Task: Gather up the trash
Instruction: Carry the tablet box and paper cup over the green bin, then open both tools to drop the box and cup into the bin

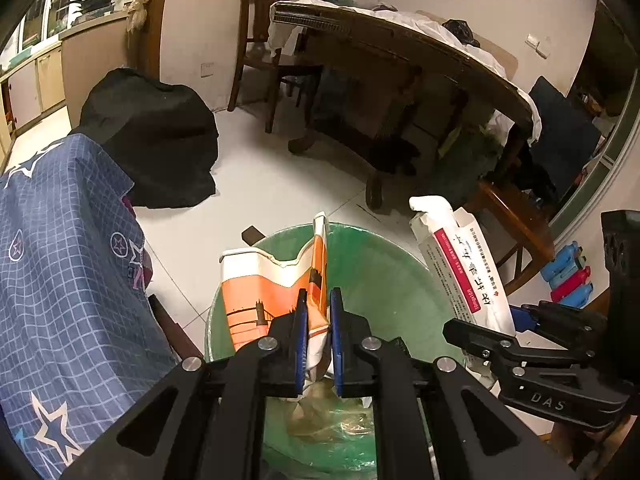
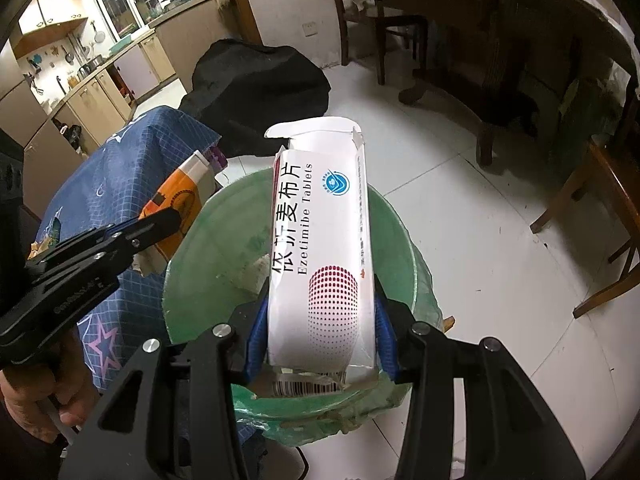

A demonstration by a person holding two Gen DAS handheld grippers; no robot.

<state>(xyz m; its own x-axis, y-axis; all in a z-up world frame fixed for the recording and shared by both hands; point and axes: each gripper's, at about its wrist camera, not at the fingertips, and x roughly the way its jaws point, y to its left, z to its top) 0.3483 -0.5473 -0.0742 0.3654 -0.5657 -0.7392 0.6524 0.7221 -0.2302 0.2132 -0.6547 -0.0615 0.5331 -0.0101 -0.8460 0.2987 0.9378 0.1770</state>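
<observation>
A bin with a green liner (image 1: 380, 264) (image 2: 208, 256) stands on the white floor right below both grippers. My left gripper (image 1: 319, 312) is shut on a flattened orange and white carton (image 1: 260, 284), held over the bin's left side; it also shows in the right wrist view (image 2: 176, 196). My right gripper (image 2: 320, 320) is shut on a white tablet box with red dots (image 2: 320, 240), held over the bin. The box shows in the left wrist view (image 1: 460, 272) at the bin's right rim. Crumpled trash (image 1: 328, 412) lies in the bin.
A blue star-patterned cloth (image 1: 60, 280) covers something at the left of the bin. A black bag (image 1: 152, 136) lies on the floor behind it. A wooden table (image 1: 400, 64) and chairs (image 1: 264, 48) stand beyond. A stool (image 2: 600, 216) is at the right.
</observation>
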